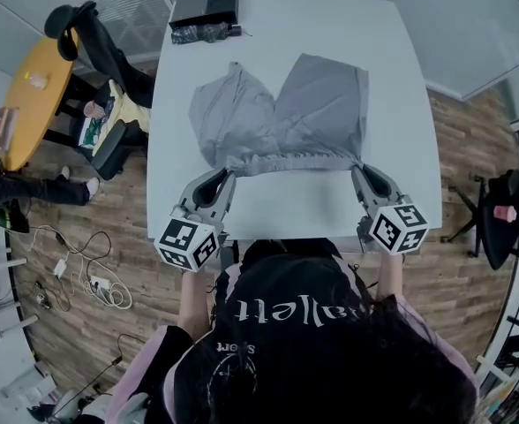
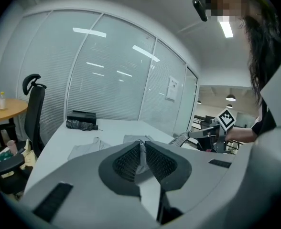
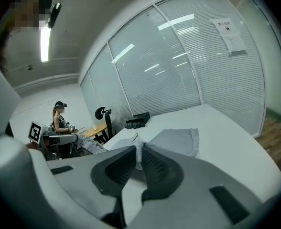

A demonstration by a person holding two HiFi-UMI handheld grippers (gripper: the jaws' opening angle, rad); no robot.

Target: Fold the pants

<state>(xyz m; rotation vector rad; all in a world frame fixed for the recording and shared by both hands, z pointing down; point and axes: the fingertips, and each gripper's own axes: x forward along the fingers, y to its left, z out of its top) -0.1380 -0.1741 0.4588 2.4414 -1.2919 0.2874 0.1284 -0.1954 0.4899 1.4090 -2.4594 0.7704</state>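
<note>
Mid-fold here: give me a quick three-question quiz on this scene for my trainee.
1. True or false: the left gripper and right gripper each clamp one end of the waistband of the pants.
2. What sits at the far end of the table? A) black box B) mug C) scissors
3. Fill in: the pant legs point ___ from the person.
Key: 1 true; 2 A; 3 away.

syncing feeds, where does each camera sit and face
Head view: on the person's head, looking steeply down at the pants on the table; hair and forearms show.
Left gripper view: on the left tongs, looking along its jaws, shut on the pants.
Right gripper view: on the right tongs, same.
Shared: all show the pants.
</note>
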